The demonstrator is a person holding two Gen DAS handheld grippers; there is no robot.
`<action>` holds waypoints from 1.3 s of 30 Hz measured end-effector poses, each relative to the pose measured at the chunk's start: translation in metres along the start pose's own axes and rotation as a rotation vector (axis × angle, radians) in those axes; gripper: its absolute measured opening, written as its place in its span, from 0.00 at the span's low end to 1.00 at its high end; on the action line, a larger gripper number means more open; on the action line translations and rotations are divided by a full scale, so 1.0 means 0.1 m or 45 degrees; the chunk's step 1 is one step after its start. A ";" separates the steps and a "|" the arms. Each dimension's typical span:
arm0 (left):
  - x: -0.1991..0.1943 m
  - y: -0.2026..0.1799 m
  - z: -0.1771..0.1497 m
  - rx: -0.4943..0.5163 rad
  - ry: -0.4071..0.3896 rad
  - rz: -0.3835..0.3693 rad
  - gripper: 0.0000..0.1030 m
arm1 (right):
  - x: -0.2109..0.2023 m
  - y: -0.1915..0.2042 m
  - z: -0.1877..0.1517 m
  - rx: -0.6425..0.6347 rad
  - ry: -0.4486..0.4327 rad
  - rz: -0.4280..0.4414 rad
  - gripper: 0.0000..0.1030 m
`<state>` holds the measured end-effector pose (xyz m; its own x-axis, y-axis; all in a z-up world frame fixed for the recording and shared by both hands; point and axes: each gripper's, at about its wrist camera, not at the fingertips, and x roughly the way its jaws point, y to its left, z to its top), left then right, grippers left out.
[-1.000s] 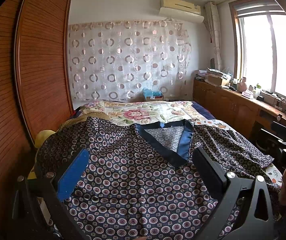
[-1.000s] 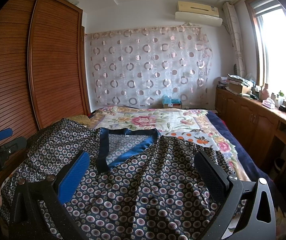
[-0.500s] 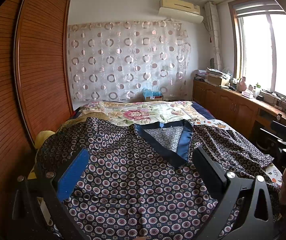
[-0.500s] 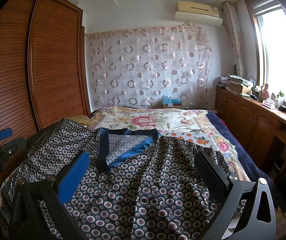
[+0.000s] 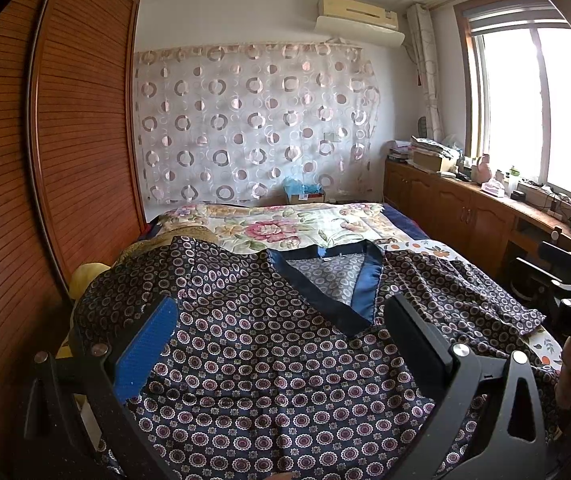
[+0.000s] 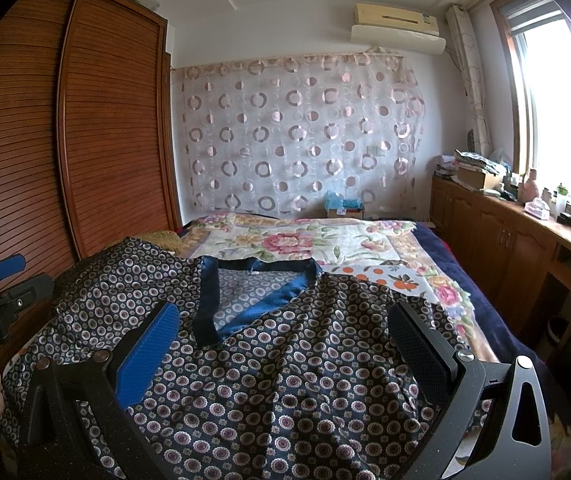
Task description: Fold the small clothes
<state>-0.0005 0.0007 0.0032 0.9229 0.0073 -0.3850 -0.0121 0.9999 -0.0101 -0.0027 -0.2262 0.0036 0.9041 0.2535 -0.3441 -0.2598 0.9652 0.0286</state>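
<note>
Our left gripper (image 5: pixel 281 344) hangs over the patterned top (image 5: pixel 269 360) with its jaws spread wide and nothing between them; its blue pad (image 5: pixel 145 352) and black pad (image 5: pixel 417 344) sit apart above the cloth. Our right gripper (image 6: pixel 285 352) is likewise spread wide and holds nothing.

The top lies spread flat on the bed (image 5: pixel 305 224), blue V-neck collar (image 5: pixel 325 280) pointing away from us. Its left sleeve reaches the bed's edge by the slatted wardrobe (image 5: pixel 65 140); its right sleeve ends near the bed's other side, with floral quilt bare beyond the collar.

At the far end of the bed a small cardboard box (image 6: pixel 345 210) holds something blue; we cannot tell what.

The left view shows a yellow object (image 5: pixel 85 276) wedged between bed and wardrobe, which the right view hides. The right view shows the navy blanket edge (image 6: pixel 485 300) and the floor gap beside the cabinets (image 6: pixel 505 240). Each view catches the other gripper at its margin.
</note>
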 end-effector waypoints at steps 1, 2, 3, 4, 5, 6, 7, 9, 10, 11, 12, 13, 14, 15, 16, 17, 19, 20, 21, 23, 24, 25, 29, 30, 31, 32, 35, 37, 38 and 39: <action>0.00 0.00 0.00 0.000 -0.001 -0.001 1.00 | 0.00 0.00 0.00 0.000 0.000 0.000 1.00; 0.00 0.00 0.00 0.000 -0.001 0.000 1.00 | 0.00 0.00 0.00 0.000 0.000 0.001 1.00; 0.00 0.00 0.00 0.000 -0.001 -0.001 1.00 | 0.00 0.00 0.00 -0.001 0.000 0.000 1.00; 0.00 0.00 0.00 0.000 -0.001 -0.001 1.00 | 0.00 0.00 0.00 0.000 0.000 0.000 1.00; 0.00 0.00 0.00 0.001 -0.001 0.001 1.00 | 0.00 0.00 0.00 0.001 0.001 0.001 1.00; 0.00 0.00 0.00 0.001 -0.001 0.000 1.00 | 0.00 0.00 0.00 0.001 0.001 0.001 1.00; 0.00 0.00 0.00 0.001 -0.001 -0.001 1.00 | 0.01 0.00 0.00 0.001 0.002 0.002 1.00; 0.00 0.00 0.00 0.001 -0.001 0.001 1.00 | 0.01 0.01 -0.01 -0.001 0.003 0.003 1.00; -0.01 0.00 0.01 -0.001 0.001 0.001 1.00 | 0.01 0.01 -0.01 -0.001 0.003 0.003 1.00; -0.01 0.00 0.00 0.001 0.000 -0.001 1.00 | 0.02 0.01 -0.01 -0.001 0.003 0.004 1.00; -0.01 0.00 0.00 0.000 0.000 0.000 1.00 | 0.02 0.01 -0.01 -0.001 0.004 0.004 1.00; -0.01 0.00 0.00 -0.001 0.002 -0.001 1.00 | 0.02 0.01 -0.01 -0.001 0.006 0.007 1.00; -0.05 -0.01 0.04 -0.004 0.004 -0.004 1.00 | 0.03 0.02 -0.02 -0.002 0.009 0.011 1.00; -0.12 -0.03 0.10 -0.005 0.009 -0.007 1.00 | 0.03 0.02 -0.02 -0.003 0.012 0.017 1.00; -0.11 -0.02 0.09 -0.007 0.016 -0.005 1.00 | 0.04 0.03 -0.03 -0.006 0.017 0.026 1.00; -0.10 0.00 0.08 -0.008 0.021 -0.002 1.00 | 0.04 0.04 -0.04 -0.009 0.021 0.030 1.00; -0.09 0.08 0.04 -0.012 0.036 0.008 1.00 | 0.06 0.05 -0.04 -0.015 0.028 0.036 1.00; -0.08 0.11 0.03 -0.014 0.044 0.011 1.00 | 0.07 0.07 -0.05 -0.020 0.033 0.042 1.00; -0.07 0.16 0.02 -0.016 0.056 0.015 1.00 | 0.08 0.07 -0.05 -0.020 0.036 0.045 1.00; -0.02 0.25 -0.04 -0.016 0.081 0.020 1.00 | 0.13 0.09 -0.06 -0.025 0.049 0.062 1.00; 0.00 0.29 -0.07 -0.013 0.094 0.021 1.00 | 0.14 0.09 -0.06 -0.027 0.055 0.067 1.00; 0.03 0.34 -0.09 -0.008 0.113 0.026 1.00 | 0.16 0.10 -0.06 -0.030 0.060 0.074 1.00; 0.15 0.55 -0.20 0.002 0.173 0.079 1.00 | 0.27 0.15 -0.06 -0.061 0.097 0.104 1.00; 0.17 0.61 -0.23 -0.003 0.184 0.085 1.00 | 0.29 0.16 -0.06 -0.064 0.102 0.108 1.00; 0.21 0.69 -0.27 -0.010 0.204 0.098 1.00 | 0.31 0.16 -0.06 -0.068 0.110 0.114 1.00; 0.23 0.75 -0.29 -0.014 0.213 0.107 1.00 | 0.34 0.17 -0.05 -0.075 0.120 0.124 1.00; 0.29 0.92 -0.38 -0.019 0.240 0.132 1.00 | 0.39 0.20 -0.03 -0.096 0.141 0.145 1.00; 0.33 1.05 -0.44 -0.021 0.270 0.148 1.00 | 0.45 0.21 -0.02 -0.111 0.163 0.167 1.00; 0.36 1.11 -0.46 -0.025 0.280 0.153 1.00 | 0.47 0.21 -0.02 -0.117 0.172 0.176 1.00; 0.37 1.17 -0.49 -0.029 0.290 0.154 1.00 | 0.49 0.23 -0.02 -0.124 0.178 0.184 1.00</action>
<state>0.0135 0.1168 -0.0573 0.8039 0.1209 -0.5824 -0.1282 0.9913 0.0288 0.0345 -0.1914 -0.0143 0.8010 0.3710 -0.4699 -0.4207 0.9072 -0.0011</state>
